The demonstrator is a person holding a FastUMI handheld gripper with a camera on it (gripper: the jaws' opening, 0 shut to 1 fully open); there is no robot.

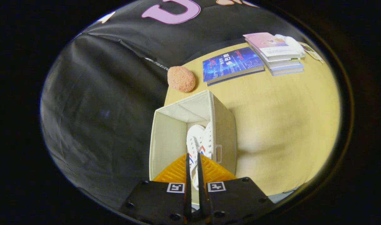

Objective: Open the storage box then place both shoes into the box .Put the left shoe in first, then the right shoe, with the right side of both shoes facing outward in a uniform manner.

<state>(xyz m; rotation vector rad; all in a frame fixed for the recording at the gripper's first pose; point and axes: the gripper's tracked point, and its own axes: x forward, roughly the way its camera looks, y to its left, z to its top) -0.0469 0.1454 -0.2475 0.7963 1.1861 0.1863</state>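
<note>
A cream fabric storage box [167,140] stands open at the table's edge, seen from above. Two white shoes lie side by side inside it: one shoe [195,137] towards the middle, with red and blue stripes, and the other shoe [208,137] against the box wall that has a handle slot. My gripper [193,154] hovers over the box's near end. Its orange fingers [177,172] stand almost together, leaving only a thin slit, and nothing is held between them. Through the slit a bit of the shoe below shows.
The box sits on a light wooden table [281,125]. Beyond it lie a round pink-orange sponge [181,78], a blue book [232,64], a stack of books [276,53] and a white cloth [292,42]. Bare tabletop stretches beside the box's handle wall.
</note>
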